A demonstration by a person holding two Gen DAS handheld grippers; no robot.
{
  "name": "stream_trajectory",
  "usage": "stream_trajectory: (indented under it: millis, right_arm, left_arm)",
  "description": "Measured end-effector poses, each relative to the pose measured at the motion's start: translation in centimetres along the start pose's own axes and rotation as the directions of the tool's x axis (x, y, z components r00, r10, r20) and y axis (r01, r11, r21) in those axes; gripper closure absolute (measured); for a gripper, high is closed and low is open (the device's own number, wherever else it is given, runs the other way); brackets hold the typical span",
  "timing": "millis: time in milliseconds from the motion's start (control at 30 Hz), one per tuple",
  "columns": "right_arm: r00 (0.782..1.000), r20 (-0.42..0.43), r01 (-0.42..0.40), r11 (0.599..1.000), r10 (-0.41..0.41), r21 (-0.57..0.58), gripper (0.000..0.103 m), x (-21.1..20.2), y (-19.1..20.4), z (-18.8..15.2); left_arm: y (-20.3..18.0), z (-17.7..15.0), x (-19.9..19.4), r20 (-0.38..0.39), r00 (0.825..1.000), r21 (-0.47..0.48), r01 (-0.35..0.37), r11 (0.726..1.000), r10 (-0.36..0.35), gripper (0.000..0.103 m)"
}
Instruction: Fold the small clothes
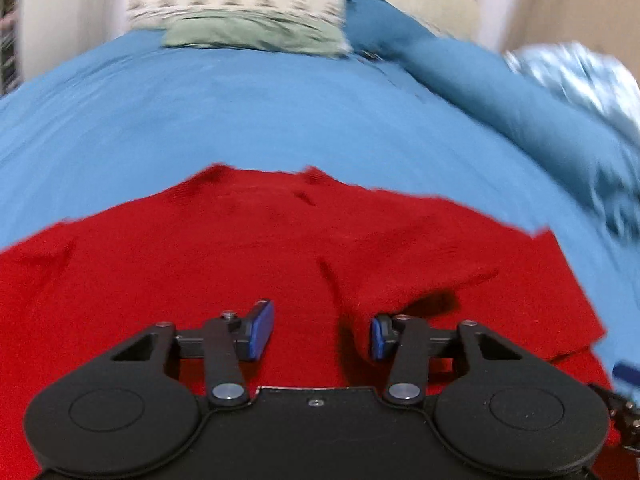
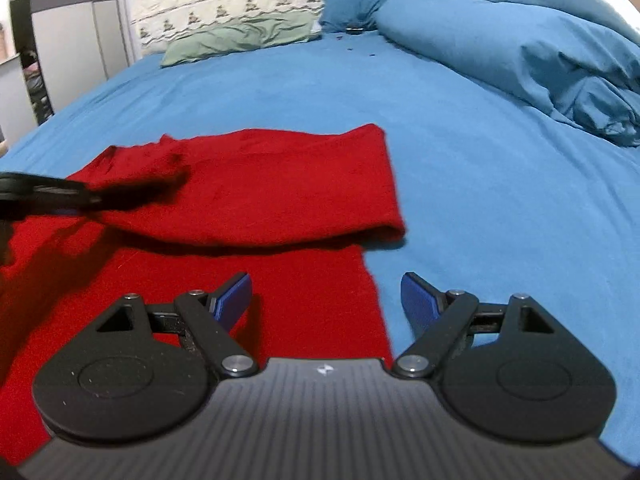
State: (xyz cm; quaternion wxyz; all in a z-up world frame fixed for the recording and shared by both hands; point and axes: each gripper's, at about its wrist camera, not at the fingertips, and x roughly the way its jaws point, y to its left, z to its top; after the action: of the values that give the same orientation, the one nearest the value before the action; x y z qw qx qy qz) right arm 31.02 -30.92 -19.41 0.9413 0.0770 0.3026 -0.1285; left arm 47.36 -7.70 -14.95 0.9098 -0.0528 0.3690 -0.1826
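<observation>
Red garment lies flat on the blue bedsheet, its far portion folded back over itself so a doubled layer with a rounded fold edge runs across the cloth at 12 o'clock from the right gripper. Right gripper: fingers spread wide, nothing between the blue pads; the left pad is over red fabric, the right pad over bare sheet, with the garment's right edge running between them. Left gripper: fingers spread, above the red cloth; a raised ridge of fabric sits just beside its right pad, contact cannot be told. Left wrist view is motion-blurred. In the right wrist view the left gripper shows as a dark blurred shape at 9 o'clock. Green pillow at 11 o'clock by the headboard; rumpled blue duvet at 2 o'clock
</observation>
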Motion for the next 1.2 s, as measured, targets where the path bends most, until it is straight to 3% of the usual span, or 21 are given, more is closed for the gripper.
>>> stream_trajectory:
  millis: [133,300,467,567,667,767,967,1067,1200]
  right_arm:
    - [1.0,0.004,0.004,1.0,-0.004,0.013,0.006,0.2,-0.8,0.0]
    - [1.0,-0.014,0.009,1.0,-0.009,0.008,0.006,1.2,-0.5,0.4]
    - [1.0,-0.024,0.018,0.999,-0.019,-0.036,0.006,2.1,-0.1,0.5]
    - [1.0,-0.012,0.021,0.998,-0.022,-0.065,0.006,2.9,0.1,1.1]
    - [1.0,-0.008,0.02,0.995,-0.021,-0.1,0.006,4.0,0.5,2.1]
    - [1.0,-0.007,0.017,0.989,-0.019,-0.146,0.007,4.9,1.1,2.8]
    - [0.999,-0.003,0.034,0.974,-0.035,-0.225,0.009,6.1,2.6,3.6]
    - [0.997,0.008,0.079,0.972,-0.079,-0.223,0.01,6.0,2.4,4.0]
    - [0.995,-0.012,0.099,0.974,-0.103,-0.203,0.011,5.9,0.9,3.5]
  left_arm:
    - [3.7,-1.4,-1.2,0.042,0.999,-0.179,0.014,0.984,-0.007,0.051]
    - [3.4,-1.6,-1.3,0.067,0.997,-0.11,0.037,0.993,-0.03,0.05]
    - [4.6,-0.7,-0.5,0.098,0.994,-0.156,0.055,0.986,-0.04,0.052]
    - [5.0,-0.5,-1.2,0.123,0.992,-0.162,0.027,0.986,-0.007,0.098]
    - [6.2,0.0,-3.6,0.204,0.979,-0.177,0.015,0.984,0.022,0.098]
    - [7.4,0.2,-6.5,0.279,0.952,-0.17,-0.077,0.983,0.122,0.098]
    - [9.4,-1.3,-8.6,0.29,0.931,-0.175,-0.175,0.969,0.22,0.098]
    - [10.1,-2.1,-8.9,0.284,0.929,-0.195,-0.188,0.963,0.239,0.098]
    - [10.6,-2.9,-8.8,0.233,0.943,-0.191,-0.195,0.962,0.238,0.098]
